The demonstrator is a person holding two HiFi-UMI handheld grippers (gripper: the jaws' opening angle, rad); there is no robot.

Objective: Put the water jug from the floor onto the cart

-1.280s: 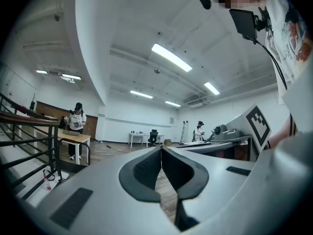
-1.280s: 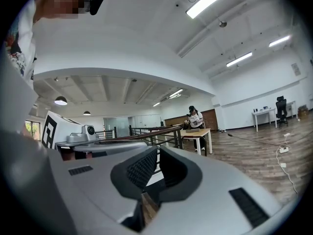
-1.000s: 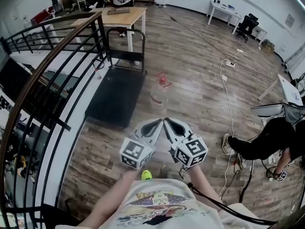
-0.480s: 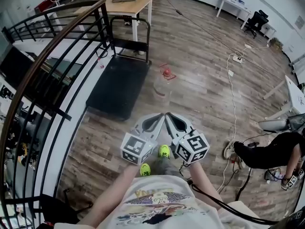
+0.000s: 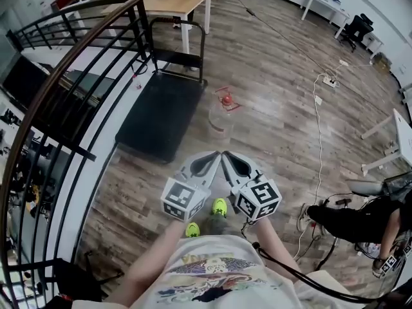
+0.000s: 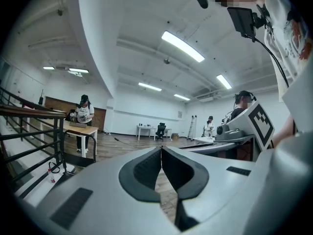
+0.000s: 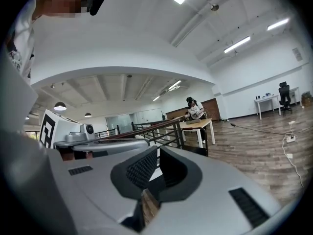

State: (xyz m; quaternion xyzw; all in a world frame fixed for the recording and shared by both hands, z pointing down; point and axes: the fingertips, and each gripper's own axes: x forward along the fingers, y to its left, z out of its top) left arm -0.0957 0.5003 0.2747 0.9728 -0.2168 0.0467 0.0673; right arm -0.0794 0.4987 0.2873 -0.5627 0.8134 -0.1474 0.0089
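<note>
A clear water jug (image 5: 220,119) with a red cap stands upright on the wood floor, just right of the black flat cart (image 5: 158,122). The cart's upright black handle (image 5: 177,44) is at its far end. My left gripper (image 5: 212,158) and right gripper (image 5: 229,158) are held side by side in front of my body, tips nearly touching, a short way on the near side of the jug. Both are shut with nothing between the jaws. In the left gripper view the left gripper (image 6: 161,151) has its pads pressed together. The right gripper (image 7: 157,156) looks level across the room.
A black stair railing (image 5: 71,95) runs along the left of the cart. A wooden table (image 5: 172,2) stands beyond the cart with a person (image 6: 83,116) at it. A white cable (image 5: 317,127) trails over the floor at right, near a seated person's legs (image 5: 351,217).
The view has advanced toward the jug and cart, which now sit lower and nearer in the head view. Both grippers stayed shut and together in front of me.
</note>
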